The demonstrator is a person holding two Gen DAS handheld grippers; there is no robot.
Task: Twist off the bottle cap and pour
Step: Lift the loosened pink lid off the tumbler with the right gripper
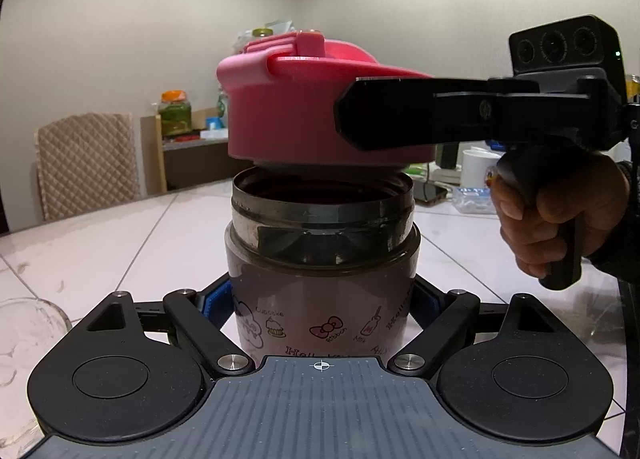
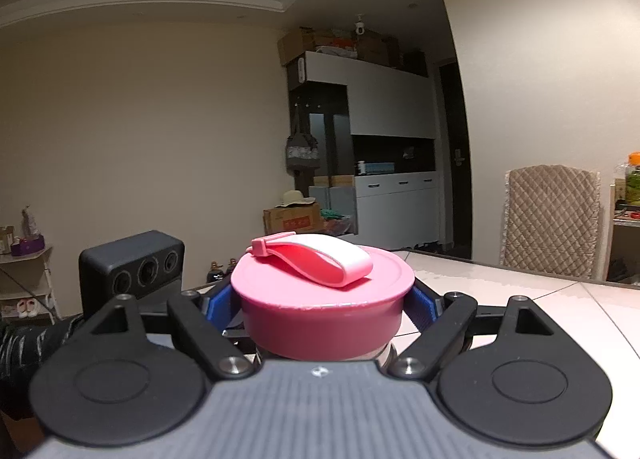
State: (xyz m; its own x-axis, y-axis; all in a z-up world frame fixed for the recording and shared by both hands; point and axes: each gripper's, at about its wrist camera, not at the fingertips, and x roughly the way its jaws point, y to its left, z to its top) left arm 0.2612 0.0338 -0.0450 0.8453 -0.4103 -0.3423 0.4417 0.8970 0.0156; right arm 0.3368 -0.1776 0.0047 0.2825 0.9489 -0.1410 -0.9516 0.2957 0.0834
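Observation:
A short, wide bottle (image 1: 320, 299) with cartoon prints and a steel threaded neck stands on the white table. My left gripper (image 1: 320, 307) is shut on its body, blue pads on both sides. The pink cap (image 1: 312, 111) with a flat carry strap is off the neck and hangs just above the open mouth, slightly tilted. My right gripper (image 1: 384, 115) comes in from the right and is shut on the cap. In the right wrist view the cap (image 2: 324, 299) sits between the blue pads (image 2: 420, 303) of my right gripper (image 2: 322, 307).
A clear glass (image 1: 24, 339) stands at the left edge of the white tiled table (image 1: 120, 243). A white mug (image 1: 476, 169), a phone and small items lie at the far right. A quilted chair (image 1: 86, 163) stands behind the table.

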